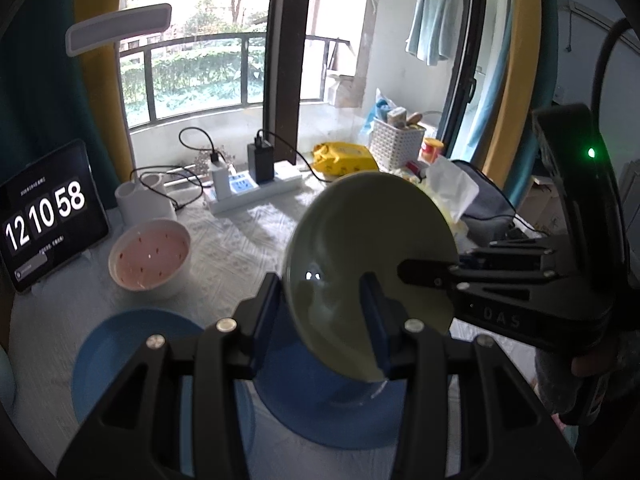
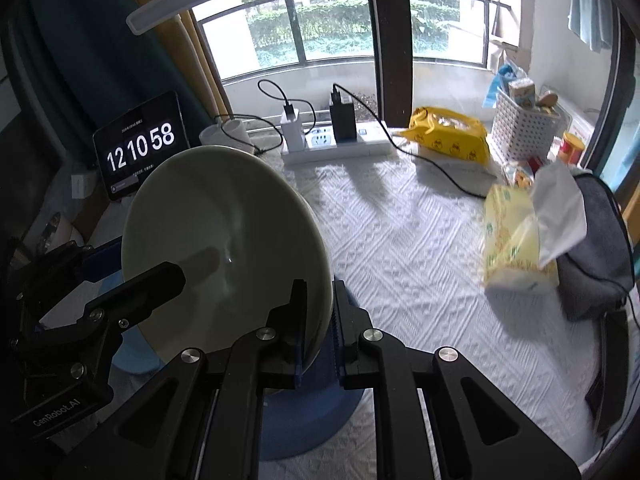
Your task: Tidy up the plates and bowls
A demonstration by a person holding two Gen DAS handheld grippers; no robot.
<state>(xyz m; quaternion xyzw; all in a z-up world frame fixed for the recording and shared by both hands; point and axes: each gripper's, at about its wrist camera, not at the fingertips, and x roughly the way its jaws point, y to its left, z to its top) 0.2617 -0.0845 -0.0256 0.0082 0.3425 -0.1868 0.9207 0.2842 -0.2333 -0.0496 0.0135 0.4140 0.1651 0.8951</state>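
Note:
A pale green plate (image 1: 360,264) is held on edge, tilted, above two blue plates (image 1: 120,360) on the table. My right gripper (image 2: 320,320) is shut on the green plate's (image 2: 224,240) rim. My left gripper (image 1: 320,320) is open, its fingers either side of the plate's lower edge, not clamped as far as I can see. In the left wrist view the right gripper (image 1: 424,276) reaches in from the right onto the plate. A pink bowl (image 1: 150,258) with a white rim sits to the left.
A tablet clock (image 1: 44,216) stands at the left. White cups (image 1: 144,196), a power strip with chargers (image 1: 252,188), a yellow pack (image 2: 448,132), a white basket (image 2: 524,124), a tissue pack (image 2: 516,240) and a grey bag (image 2: 600,240) ring the white tablecloth (image 2: 400,240).

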